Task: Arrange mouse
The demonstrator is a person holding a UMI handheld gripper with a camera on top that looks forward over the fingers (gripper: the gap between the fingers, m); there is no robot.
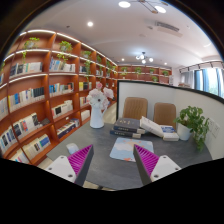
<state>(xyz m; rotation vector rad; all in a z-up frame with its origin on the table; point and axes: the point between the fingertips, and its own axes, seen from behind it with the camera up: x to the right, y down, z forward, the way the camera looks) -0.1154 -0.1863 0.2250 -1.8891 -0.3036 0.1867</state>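
The gripper [111, 163] is held above a grey table [112, 172], its two fingers spread apart with nothing between them; the purple pads [81, 158] face each other across a bare stretch of tabletop. Just beyond the fingers, roughly midway between them, lies a pale blue sheet or notebook [122, 149]. No mouse can be made out anywhere on the table from this angle.

Further back on the table sits a stack of books [128, 127], and beside it what looks like an open book [158, 128], though it is small and hard to read. A potted plant [194, 124] stands near that end of the table. Two tan chairs [135, 107] are behind the table.

A person in light clothing [97, 104] stands in front of long wooden bookshelves [40, 95] that run along the wall. Windows [209, 80] are at the far side of the room.
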